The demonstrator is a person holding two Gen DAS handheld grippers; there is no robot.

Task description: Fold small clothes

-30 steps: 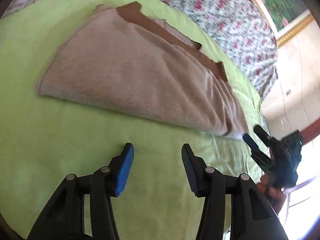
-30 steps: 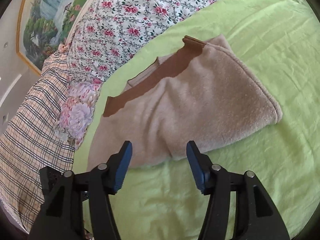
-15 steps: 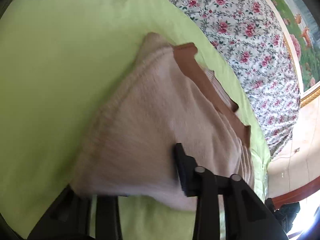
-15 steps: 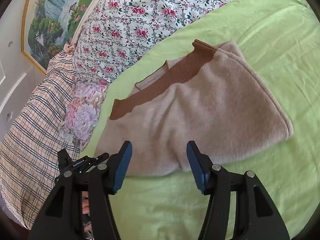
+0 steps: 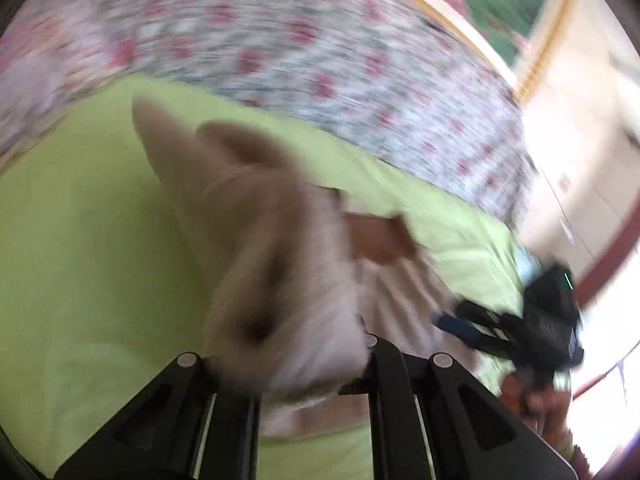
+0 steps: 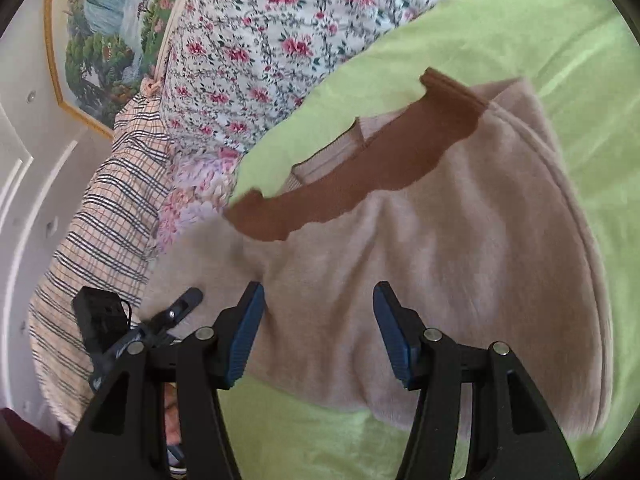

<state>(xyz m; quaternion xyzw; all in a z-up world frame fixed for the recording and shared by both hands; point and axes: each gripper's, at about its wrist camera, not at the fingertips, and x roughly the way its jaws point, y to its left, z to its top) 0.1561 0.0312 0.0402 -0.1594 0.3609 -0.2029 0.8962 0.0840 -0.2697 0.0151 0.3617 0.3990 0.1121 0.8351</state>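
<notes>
No box, basket or bin shows in either view; the only thing carrying anything is the bed, its lime-green sheet [image 6: 500, 32] smooth and faintly creased, with the garment lying on it.

In the left wrist view, heavily smeared by motion, the left gripper [image 5: 288, 360] has a thick bunch of the beige sweater [image 5: 256, 240] packed between its black arms. The cloth hides the fingertips completely, so whether they pinch it or merely sit around it cannot be told. The fabric rises from the jaws toward 11 o'clock in a soft, fuzzy peak, lifted off the sheet. At 3 o'clock in that view the right gripper [image 5: 472, 320] shows as a dark blurred shape over the sheet's edge.

In the right wrist view the picture is sharp. The sweater [image 6: 460, 248] is fleecy, pale tan, folded into a broad rounded slab, with a darker brown ribbed band [image 6: 360, 176] running along its far edge from 10 toward 1 o'clock. The right gripper [image 6: 320, 332] is spread wide, its blue ribbed pads [image 6: 248, 332] hovering over the near hem, with cloth seen between them but not pinched. Beyond, at 11 o'clock, lie a flowered quilt [image 6: 260, 32] and a checked blanket [image 6: 104, 220].
</notes>
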